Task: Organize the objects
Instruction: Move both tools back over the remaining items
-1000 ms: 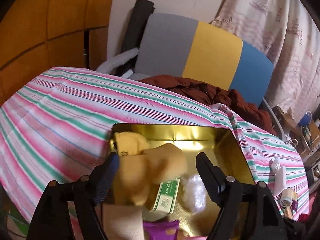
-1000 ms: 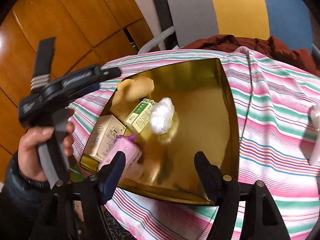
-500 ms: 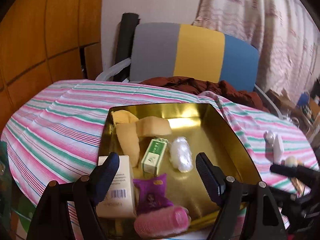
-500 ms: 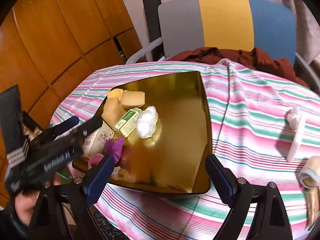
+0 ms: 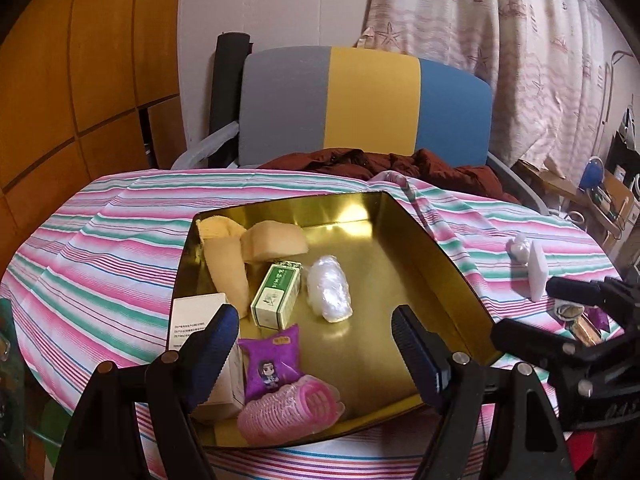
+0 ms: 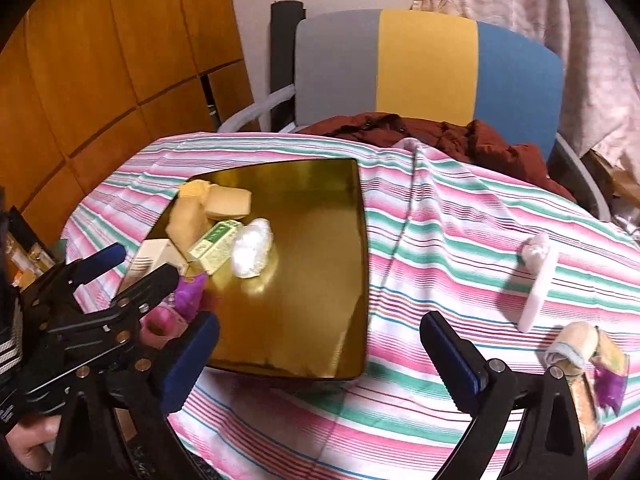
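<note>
Gold tray (image 5: pixel 436 248) holds sponges, boxes, curler; only the right wrist view shows table-edge clutter (image 6: pixel 588 356). Both grippers (image 5: pixel 316 340) (image 6: pixel 320 344) gape empty.

My left gripper (image 5: pixel 316 340) hangs with its blue-padded jaws spread wide and nothing between them. My right gripper (image 6: pixel 320 344) is likewise wide apart and empty, tilted downward, just to the right of the left one. A bit of my left hand (image 6: pixel 30 438) shows at the handle.
</note>
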A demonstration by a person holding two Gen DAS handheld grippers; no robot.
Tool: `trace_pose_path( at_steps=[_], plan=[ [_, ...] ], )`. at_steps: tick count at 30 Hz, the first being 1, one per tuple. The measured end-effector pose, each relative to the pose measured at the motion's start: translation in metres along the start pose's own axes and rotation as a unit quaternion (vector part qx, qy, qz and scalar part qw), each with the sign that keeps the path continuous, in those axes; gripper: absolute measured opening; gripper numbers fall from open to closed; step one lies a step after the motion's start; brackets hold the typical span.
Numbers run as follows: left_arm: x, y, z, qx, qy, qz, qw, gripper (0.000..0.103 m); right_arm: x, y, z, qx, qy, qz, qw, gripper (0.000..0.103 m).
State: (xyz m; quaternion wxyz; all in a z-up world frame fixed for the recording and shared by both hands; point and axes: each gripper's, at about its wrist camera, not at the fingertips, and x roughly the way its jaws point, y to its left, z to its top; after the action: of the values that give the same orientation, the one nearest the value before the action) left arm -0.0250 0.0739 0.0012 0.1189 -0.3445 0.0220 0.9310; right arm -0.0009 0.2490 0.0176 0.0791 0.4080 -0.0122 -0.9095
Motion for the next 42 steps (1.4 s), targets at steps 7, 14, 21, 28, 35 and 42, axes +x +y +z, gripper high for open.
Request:
trace_pose_path(
  at_steps=[7,14,21,28,35,42],
  plan=[
    [0.001,-0.004,-0.002,0.008,0.005,-0.009,0.9999,0.08,-0.005,-0.029,0.004,0.011,0.001,-0.039,0.999,0.102],
    [0.002,-0.012,-0.004,0.018,0.01,-0.021,0.9996,0.08,-0.015,-0.07,0.008,0.014,0.001,-0.09,0.996,0.102],
    [0.005,-0.018,-0.005,0.013,0.018,-0.056,0.9982,0.08,-0.039,-0.166,0.011,0.103,-0.025,-0.157,0.982,0.102],
    [0.016,-0.032,-0.007,0.032,0.038,-0.057,0.9971,0.079,-0.041,-0.255,-0.021,0.259,-0.036,-0.189,0.947,0.103],
    [0.019,-0.064,0.002,0.056,0.037,-0.098,0.9929,0.079,-0.047,-0.288,-0.04,0.354,-0.039,-0.161,0.92,0.103],
    [0.03,-0.119,0.011,0.084,0.053,-0.144,0.9847,0.078,-0.048,-0.294,-0.044,0.373,-0.042,-0.156,0.913,0.103]
  ],
)
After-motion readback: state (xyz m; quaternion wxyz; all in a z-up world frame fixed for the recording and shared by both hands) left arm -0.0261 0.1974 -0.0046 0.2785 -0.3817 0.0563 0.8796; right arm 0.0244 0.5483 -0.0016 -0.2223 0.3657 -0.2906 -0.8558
